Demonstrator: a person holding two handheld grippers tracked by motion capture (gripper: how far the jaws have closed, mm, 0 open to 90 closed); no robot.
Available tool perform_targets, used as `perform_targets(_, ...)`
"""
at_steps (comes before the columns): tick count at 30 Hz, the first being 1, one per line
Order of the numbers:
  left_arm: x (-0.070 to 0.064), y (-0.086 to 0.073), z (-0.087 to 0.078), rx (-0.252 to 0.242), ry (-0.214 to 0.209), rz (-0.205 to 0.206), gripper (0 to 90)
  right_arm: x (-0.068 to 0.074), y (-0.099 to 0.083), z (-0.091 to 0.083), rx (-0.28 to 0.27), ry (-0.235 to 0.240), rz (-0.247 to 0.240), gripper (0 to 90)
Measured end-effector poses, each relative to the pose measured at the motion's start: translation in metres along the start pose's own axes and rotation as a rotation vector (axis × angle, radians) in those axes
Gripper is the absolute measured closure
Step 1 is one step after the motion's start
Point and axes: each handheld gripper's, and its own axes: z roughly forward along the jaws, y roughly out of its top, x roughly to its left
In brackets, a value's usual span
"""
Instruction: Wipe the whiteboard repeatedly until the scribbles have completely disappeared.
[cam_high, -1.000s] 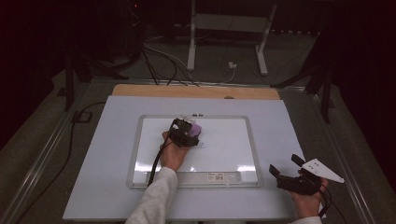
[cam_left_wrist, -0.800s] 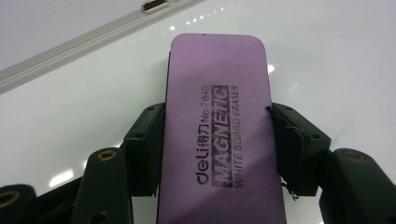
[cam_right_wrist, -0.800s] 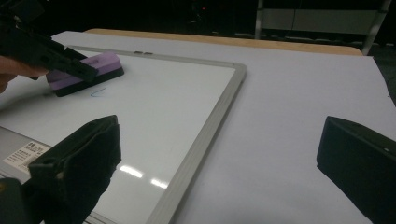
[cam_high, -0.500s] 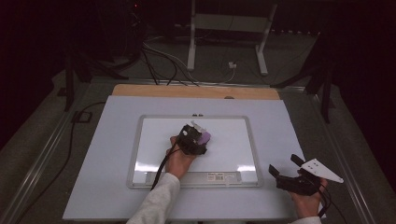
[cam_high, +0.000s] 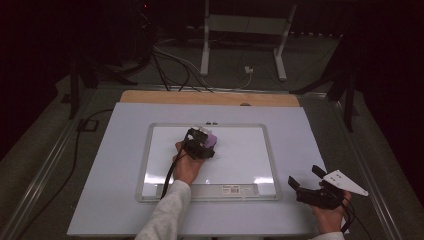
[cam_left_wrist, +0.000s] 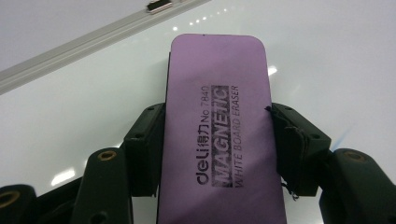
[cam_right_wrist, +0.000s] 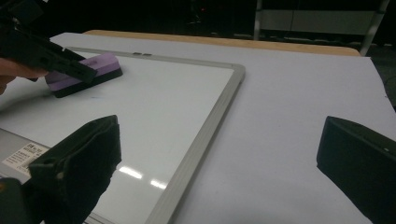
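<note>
Whiteboard eraser (cam_left_wrist: 219, 135): purple, oblong, black base layer; printed "deli No.7840 MAGNETIC WHITE BOARD ERASER". Lies flat on the whiteboard (cam_high: 240, 165), upper-left part of the writing surface, near the top frame. Its near end is cut off at the bottom edge of the left gripper view; in the high view (cam_high: 210, 140) most of it is hidden under the gripper.

Left gripper (cam_high: 200, 145): jaws closed against the eraser's two long sides, pads pressing the foam. Left hand (cam_high: 187, 165) behind it, grey sleeve (cam_high: 165, 215) entering from below.

Whiteboard: white, silver-framed, glare spots on the surface; label strip on the near frame, text too small to read. Faint bluish mark just beside the eraser in the right gripper view (cam_right_wrist: 98, 98), hard to make out.

Right gripper (cam_high: 315, 192): jaws spread wide, holding nothing; held over the near right corner of the table (cam_high: 310, 135), off the board. Right hand (cam_high: 330, 215) partly cut off by the picture's bottom edge.

Wooden strip (cam_high: 210, 98): along the table's far edge.
</note>
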Motion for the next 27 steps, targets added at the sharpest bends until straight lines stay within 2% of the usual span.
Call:
perform_targets(9, -0.041, 0.000, -0.003, 0.000, -0.061, 0.114, 42.0, 0.001, 0.000, 0.003, 0.002, 0.005, -0.002, 0.0)
perform_targets(12, -0.046, 0.000, -0.004, -0.004, -0.064, 0.143, 42.0, 0.002, 0.001, 0.004, 0.002, 0.008, -0.005, 0.0)
perform_targets(14, -0.042, 0.000, -0.003, -0.002, -0.074, 0.130, 42.0, 0.002, 0.001, 0.005, 0.004, 0.011, -0.005, 0.0)
perform_targets(16, -0.036, 0.001, -0.003, -0.005, -0.033, 0.129, 42.0, 0.002, 0.001, 0.005, 0.004, 0.012, -0.004, 0.0)
perform_targets(17, -0.030, 0.001, -0.003, 0.000, -0.019, 0.115, 42.0, 0.001, 0.001, 0.004, 0.002, 0.012, -0.002, 0.0)
perform_targets(20, -0.009, 0.000, -0.003, 0.008, 0.025, 0.050, 42.0, -0.001, 0.001, 0.003, -0.003, 0.006, 0.009, 0.0)
perform_targets(21, -0.002, -0.001, -0.003, 0.011, 0.030, 0.019, 42.0, -0.001, 0.001, 0.003, -0.003, 0.006, 0.011, 0.0)
perform_targets(23, 0.005, -0.001, -0.002, 0.013, 0.020, -0.009, 42.0, -0.001, 0.001, 0.004, -0.001, 0.006, 0.012, 0.0)
perform_targets(26, 0.000, 0.000, -0.001, 0.013, 0.033, -0.010, 42.0, 0.002, 0.001, 0.006, 0.000, 0.011, 0.003, 0.0)
perform_targets(27, -0.004, 0.002, 0.000, 0.012, 0.016, -0.013, 42.0, 0.003, 0.002, 0.006, 0.001, 0.013, 0.004, 0.0)
